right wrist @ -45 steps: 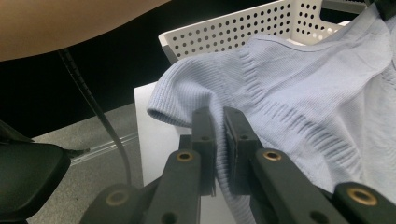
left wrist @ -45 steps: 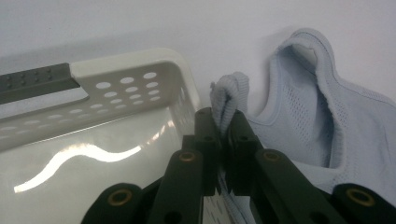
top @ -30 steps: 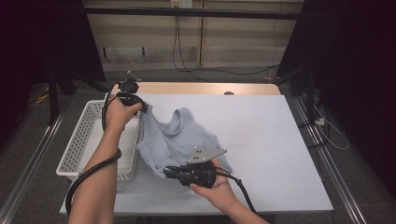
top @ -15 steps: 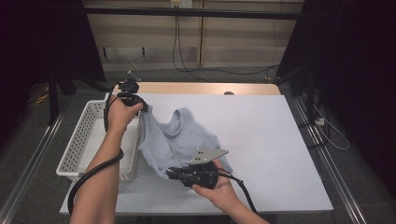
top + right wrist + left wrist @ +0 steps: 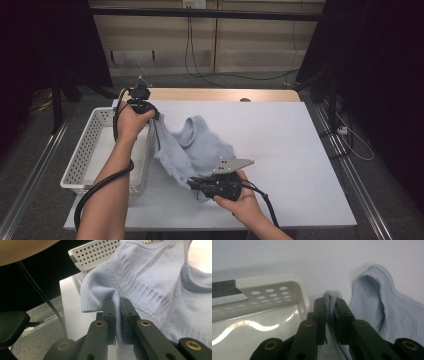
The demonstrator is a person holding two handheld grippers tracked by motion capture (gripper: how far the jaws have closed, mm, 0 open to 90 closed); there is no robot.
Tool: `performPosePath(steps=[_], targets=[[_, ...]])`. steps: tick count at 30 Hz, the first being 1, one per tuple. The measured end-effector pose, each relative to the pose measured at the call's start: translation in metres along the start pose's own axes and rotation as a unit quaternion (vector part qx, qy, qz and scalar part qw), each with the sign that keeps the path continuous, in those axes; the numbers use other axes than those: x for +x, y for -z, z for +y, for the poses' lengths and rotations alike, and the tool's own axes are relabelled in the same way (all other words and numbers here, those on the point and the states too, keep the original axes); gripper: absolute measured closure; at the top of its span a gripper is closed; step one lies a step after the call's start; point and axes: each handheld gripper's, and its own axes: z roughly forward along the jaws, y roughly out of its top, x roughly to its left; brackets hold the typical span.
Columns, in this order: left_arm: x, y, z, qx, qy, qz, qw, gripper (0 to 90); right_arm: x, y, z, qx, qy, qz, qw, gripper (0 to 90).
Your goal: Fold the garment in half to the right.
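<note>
A pale blue knit top [image 5: 192, 150] hangs stretched just beside the white basket [image 5: 85, 160], one strap clamped in the left claw [image 5: 330, 305], the hem clamped in the right claw [image 5: 118, 315]; it is lifted off the tabletop [image 5: 290, 145], not yet laid down.

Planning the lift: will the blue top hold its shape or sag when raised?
Likely floppy: the top droops between the left claw and right claw. Probably light, as thin pinches of fabric hold it. The ribbed knit likely won't slip.
</note>
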Motion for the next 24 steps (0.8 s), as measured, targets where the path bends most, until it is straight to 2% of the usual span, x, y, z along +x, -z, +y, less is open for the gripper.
performPosePath(steps=[6, 16, 24], targets=[[-0.005, -0.002, 0.003, -0.002, 0.000, -0.001, 1.0000, 82.0, -0.002, 0.004, -0.005, 0.004, -0.008, -0.006, 0.9999, 85.2], [-0.009, -0.006, 0.003, -0.005, -0.003, -0.004, 1.0000, 82.2, -0.006, 0.012, -0.007, 0.007, -0.007, -0.023, 0.9997, 85.2], [-0.015, -0.010, 0.005, -0.013, -0.006, -0.006, 0.9999, 82.3, -0.013, 0.019, -0.013, -0.004, -0.023, -0.031, 0.9992, 85.2]])
